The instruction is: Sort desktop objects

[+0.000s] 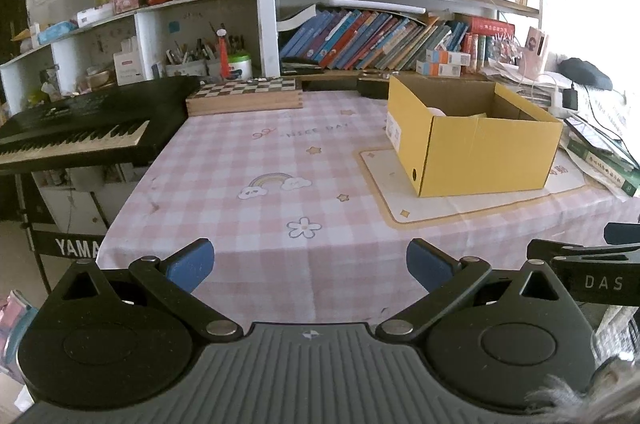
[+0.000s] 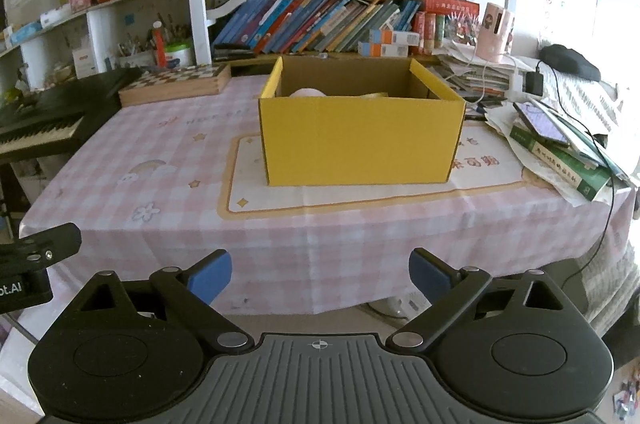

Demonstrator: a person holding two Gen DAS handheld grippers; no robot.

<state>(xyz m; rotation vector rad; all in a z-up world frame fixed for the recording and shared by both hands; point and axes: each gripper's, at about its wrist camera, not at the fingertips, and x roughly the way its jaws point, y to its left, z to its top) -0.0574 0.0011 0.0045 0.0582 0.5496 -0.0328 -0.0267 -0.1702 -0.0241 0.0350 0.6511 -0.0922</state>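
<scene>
Both grippers hovering off the table's near edge, nothing in either. Left gripper (image 1: 310,264) w/ blue fingers (image 1: 191,264) spread wide; right gripper (image 2: 320,278) likewise sitting w/ fingers apart. Yellow cardboard box (image 2: 360,140) standing open on a cream mat (image 2: 248,184) toward the table's right side, pale rounded item (image 2: 306,92) lying inside. Wooden chessboard box (image 1: 244,98) sitting at far-left corner of the pink checked tablecloth (image 1: 256,184), touching a black keyboard (image 1: 80,132).
</scene>
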